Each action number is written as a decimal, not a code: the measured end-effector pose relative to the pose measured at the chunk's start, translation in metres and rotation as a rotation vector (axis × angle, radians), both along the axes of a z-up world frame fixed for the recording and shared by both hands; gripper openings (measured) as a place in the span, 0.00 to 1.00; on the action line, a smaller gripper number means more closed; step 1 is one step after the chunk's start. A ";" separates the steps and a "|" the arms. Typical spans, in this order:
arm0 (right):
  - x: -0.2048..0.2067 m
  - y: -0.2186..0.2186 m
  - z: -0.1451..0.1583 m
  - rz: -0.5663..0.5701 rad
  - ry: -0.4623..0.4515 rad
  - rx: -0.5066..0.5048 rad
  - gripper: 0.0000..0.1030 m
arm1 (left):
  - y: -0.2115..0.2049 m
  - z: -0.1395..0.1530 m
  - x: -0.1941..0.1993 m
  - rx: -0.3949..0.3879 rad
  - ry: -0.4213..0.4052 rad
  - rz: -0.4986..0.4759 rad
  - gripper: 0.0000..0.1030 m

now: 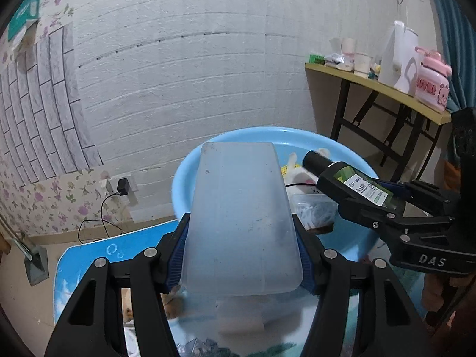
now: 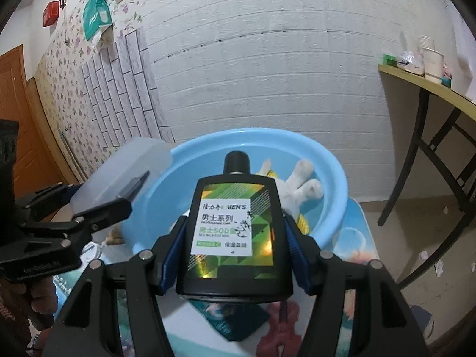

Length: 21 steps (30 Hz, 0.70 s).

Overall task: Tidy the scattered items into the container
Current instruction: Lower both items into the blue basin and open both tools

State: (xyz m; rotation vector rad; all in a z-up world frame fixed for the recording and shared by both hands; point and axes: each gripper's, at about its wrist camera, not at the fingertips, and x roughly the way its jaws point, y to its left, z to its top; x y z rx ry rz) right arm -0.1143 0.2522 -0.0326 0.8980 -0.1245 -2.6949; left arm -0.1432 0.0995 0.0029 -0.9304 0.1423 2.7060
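Bottle [image 2: 233,232], black with a green label, sits clamped between my right gripper's [image 2: 233,238] 2 blue pads, which bear on its flat narrow sides near the base, with the cap pointing forward over the near rim of the blue basin [image 2: 333,178]. I judge it rigid and moderately heavy if full; the glossy shell looks slippery, so a low grip on the flat sides is the sound place to hold. My left gripper [image 1: 241,247] is closed on a translucent plastic box [image 1: 241,217], pads pressing its 2 long sides near the rear end. The box looks light and slightly flexible; I judge that hard squeezing could bow its walls. It projects ahead of the fingers toward the basin. Ahead of both grippers the basin already holds a white plush toy [image 2: 300,184] and a small clear tub [image 1: 315,208]. Both items are carried above the table [image 1: 86,255], neither yet released.
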 end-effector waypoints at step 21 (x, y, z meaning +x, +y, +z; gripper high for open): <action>0.009 0.000 0.003 0.018 0.015 0.015 0.63 | 0.001 0.002 0.018 -0.007 0.009 0.007 0.68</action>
